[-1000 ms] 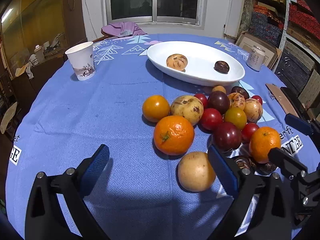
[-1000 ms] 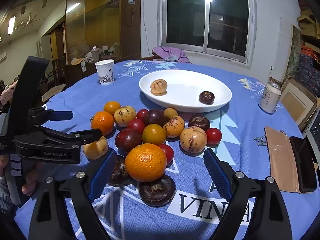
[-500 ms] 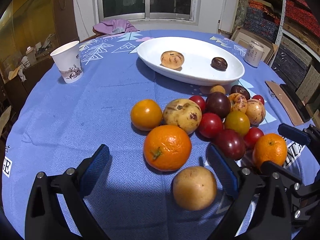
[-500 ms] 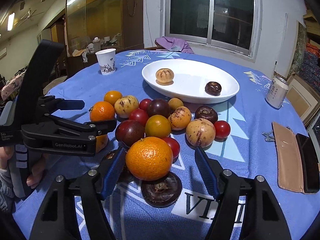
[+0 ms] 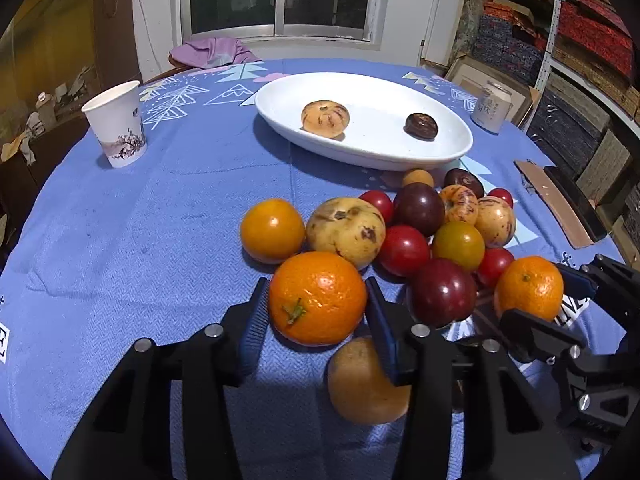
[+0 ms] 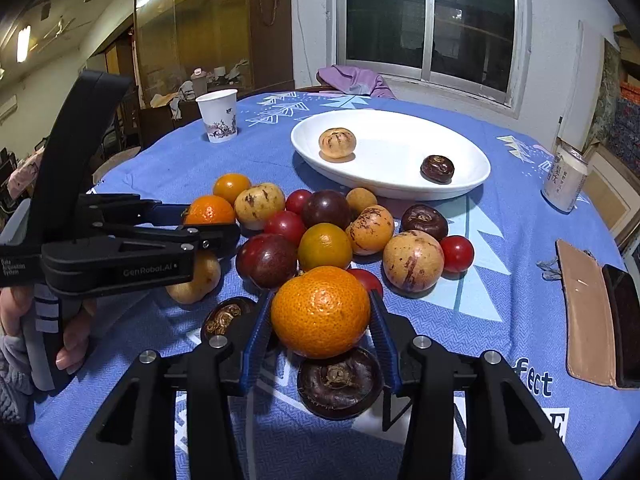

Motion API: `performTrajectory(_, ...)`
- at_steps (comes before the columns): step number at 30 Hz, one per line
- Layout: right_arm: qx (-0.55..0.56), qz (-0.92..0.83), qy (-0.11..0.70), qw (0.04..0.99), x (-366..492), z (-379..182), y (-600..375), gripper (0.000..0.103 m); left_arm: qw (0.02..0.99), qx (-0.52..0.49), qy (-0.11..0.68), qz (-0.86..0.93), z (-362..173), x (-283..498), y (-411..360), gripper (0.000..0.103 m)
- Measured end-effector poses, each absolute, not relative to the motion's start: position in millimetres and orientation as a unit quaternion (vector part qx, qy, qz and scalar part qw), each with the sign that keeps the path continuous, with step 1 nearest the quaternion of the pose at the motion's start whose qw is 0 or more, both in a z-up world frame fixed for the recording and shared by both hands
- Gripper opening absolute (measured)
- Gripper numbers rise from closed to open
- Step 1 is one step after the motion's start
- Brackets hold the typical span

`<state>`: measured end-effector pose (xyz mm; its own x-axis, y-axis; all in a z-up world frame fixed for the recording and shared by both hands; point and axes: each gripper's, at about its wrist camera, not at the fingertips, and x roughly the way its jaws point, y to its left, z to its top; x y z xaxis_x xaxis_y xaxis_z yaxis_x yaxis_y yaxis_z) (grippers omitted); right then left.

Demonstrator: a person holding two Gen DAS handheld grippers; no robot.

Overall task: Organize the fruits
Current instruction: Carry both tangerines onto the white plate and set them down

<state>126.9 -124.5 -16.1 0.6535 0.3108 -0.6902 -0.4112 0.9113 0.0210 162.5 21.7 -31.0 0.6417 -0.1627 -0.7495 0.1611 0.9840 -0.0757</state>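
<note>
Several fruits lie heaped on the blue tablecloth (image 5: 140, 240) in front of a white oval dish (image 5: 380, 148). The dish holds a spotted tan fruit (image 5: 325, 118) and a dark brown one (image 5: 421, 126). My left gripper (image 5: 316, 296) has its jaws closing, with both blue pads against a large orange (image 5: 318, 300) at the near left of the heap. My right gripper (image 6: 320, 320) is closing too, its pads pressing the sides of another orange (image 6: 320, 312), which sits above a dark mangosteen (image 6: 340, 382). A tan pear-like fruit (image 5: 360, 380) lies under the left gripper's right finger.
A paper cup (image 5: 118, 124) stands at the far left and a drink can (image 5: 492, 106) at the far right. A brown wallet case with a phone (image 6: 596, 312) lies at the right edge. A person's hand (image 6: 72, 332) holds the left gripper's handle.
Both grippers' jaws have narrowed from wide apart onto their oranges. Each gripper has edged forward, so the oranges now sit between the pads.
</note>
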Motion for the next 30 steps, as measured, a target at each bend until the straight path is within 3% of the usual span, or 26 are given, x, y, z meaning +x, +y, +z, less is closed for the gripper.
performTrajectory(10,-0.011,0.183,0.343,0.921,132.6,6.4,-153.2,0.048,0.934,-0.004,0.351,-0.066,9.3,146.0,30.0,0.046)
performTrajectory(19,0.015,0.139,0.27,0.953,219.7,109.1,-177.7,0.048,0.945,0.005,0.321,-0.056,84.4,227.4,11.2,0.046)
performTrajectory(30,-0.004,0.117,0.376,0.919,361.7,31.4,-156.2,0.048,0.917,0.031,0.396,-0.051,24.7,361.7,-9.3,0.046)
